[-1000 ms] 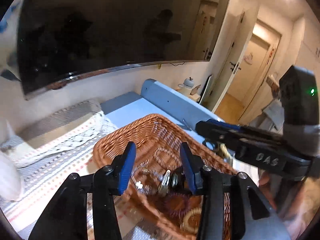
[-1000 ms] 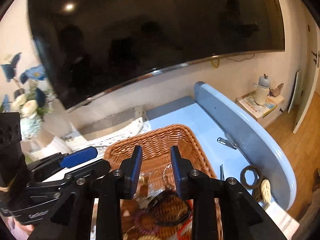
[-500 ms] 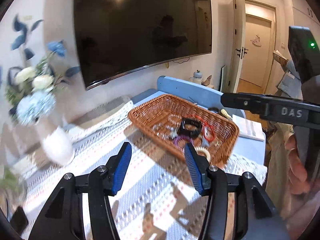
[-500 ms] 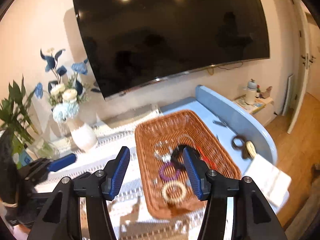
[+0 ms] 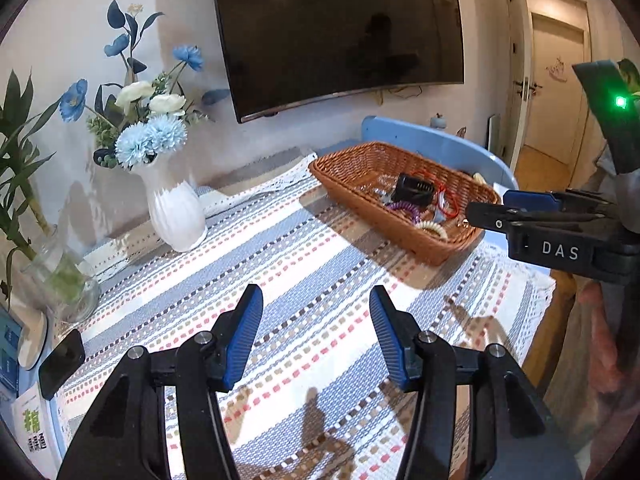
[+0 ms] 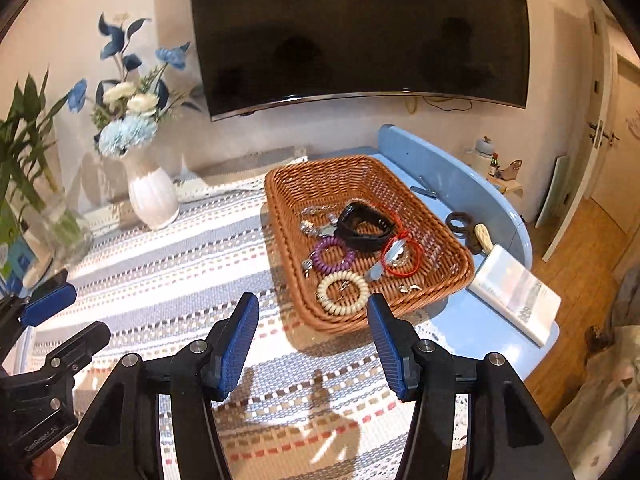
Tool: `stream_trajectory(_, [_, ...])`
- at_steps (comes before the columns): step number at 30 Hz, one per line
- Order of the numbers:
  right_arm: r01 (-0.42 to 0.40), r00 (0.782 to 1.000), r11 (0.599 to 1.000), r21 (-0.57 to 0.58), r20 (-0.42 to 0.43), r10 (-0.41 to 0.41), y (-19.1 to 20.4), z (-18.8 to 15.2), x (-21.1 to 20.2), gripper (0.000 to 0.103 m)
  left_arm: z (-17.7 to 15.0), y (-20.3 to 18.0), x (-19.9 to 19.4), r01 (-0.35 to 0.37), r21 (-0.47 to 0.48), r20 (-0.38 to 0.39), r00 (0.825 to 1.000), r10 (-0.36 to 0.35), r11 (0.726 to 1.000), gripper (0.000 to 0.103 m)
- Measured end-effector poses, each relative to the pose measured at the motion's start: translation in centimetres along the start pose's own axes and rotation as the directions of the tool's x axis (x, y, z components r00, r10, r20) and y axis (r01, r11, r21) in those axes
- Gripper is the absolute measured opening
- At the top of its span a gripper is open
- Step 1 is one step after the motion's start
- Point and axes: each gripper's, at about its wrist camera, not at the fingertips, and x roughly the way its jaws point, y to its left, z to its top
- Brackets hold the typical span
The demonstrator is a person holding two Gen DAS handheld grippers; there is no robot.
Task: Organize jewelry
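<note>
Two hand-held grippers hang over the striped cloth (image 6: pixel 168 280) on the desk, both empty. The left hand-held gripper (image 5: pixel 316 326) stands released with nothing between its blue pads. The right hand-held gripper (image 6: pixel 313 330) has just been spreading its jaws and now stands released too, bare cloth showing in the gap.

The jewelry lies in the wicker basket (image 6: pixel 440 300) at the far right of the desk. We count a cream coil bracelet (image 6: pixel 343 292), a purple coil bracelet (image 6: pixel 334 255), a black band (image 6: pixel 362 228), a red cord loop (image 6: pixel 402 256) and some small silver pieces we cannot make out. Everything sits loose and partly overlapping.

We judge this a pause between picks, or the close of the job; the frames do not settle which. If more sorting remains, the next move calls for a reach forward into the basket and a narrow pinch on a single piece.

Nearby: a white vase of flowers (image 6: pixel 152 196) at the back left, a glass jar with greenery (image 5: pixel 60 276), a dark phone (image 5: pixel 62 362) at the left edge. All stand well clear of the path. What may hinder us is the basket's wall and the tangle of black band and red cord.
</note>
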Motion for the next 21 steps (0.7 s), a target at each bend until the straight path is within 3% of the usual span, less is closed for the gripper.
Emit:
stream_trajectory(3, [0.012,1.000,1.000,-0.012,0.002,-0.012,0.48,-0.40,-0.07,0.057,-0.24,0.28,0.06,-0.027,-0.012,-0.004,1.000,0.027,1.000,0.056])
stream_trajectory(8, [0.009,1.000,1.000,-0.025,-0.007,-0.009,0.83,-0.79,-0.03,0.057,-0.43,0.73,-0.20,-0.005,-0.052,0.000,1.000,0.005,0.999,0.056])
stream_trajectory(21, [0.003,1.000,1.000,-0.014,-0.007,-0.003,0.49,-1.05,-0.19,0.057,-0.37,-0.25,0.43,-0.019,-0.022,-0.027,0.999,0.018,1.000,0.056])
